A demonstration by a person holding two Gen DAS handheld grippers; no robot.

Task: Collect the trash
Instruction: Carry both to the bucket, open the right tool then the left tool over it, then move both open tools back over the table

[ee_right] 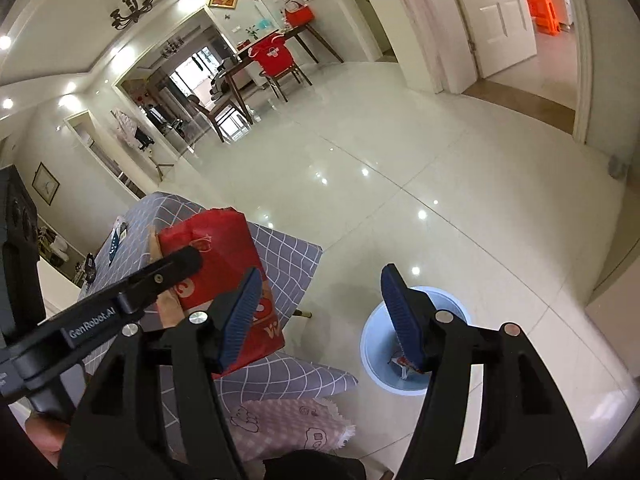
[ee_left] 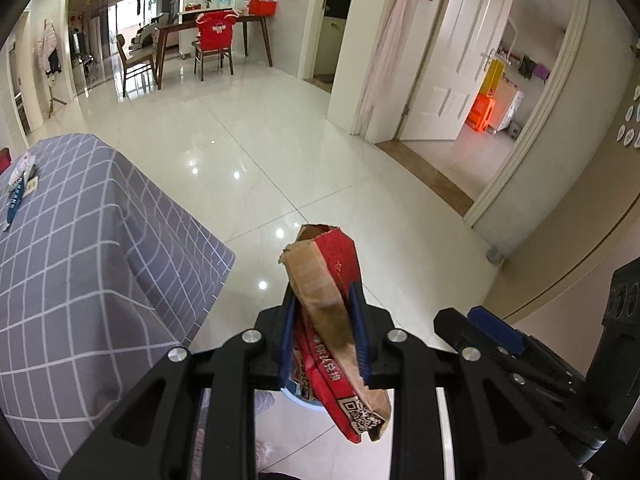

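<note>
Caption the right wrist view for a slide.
Right gripper open above the blue bin; left gripper holds a red carton.

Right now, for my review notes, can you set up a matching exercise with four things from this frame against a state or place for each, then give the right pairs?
Things:
1. left gripper
2. right gripper
3. bin
4. tablecloth

States or places:
A. grey with a white grid
B. jaws open, nothing between them
C. on the floor, pale blue, some red trash inside
D. shut on a torn red and brown packet

Pairs: 1-D, 2-B, 3-C, 4-A
</note>
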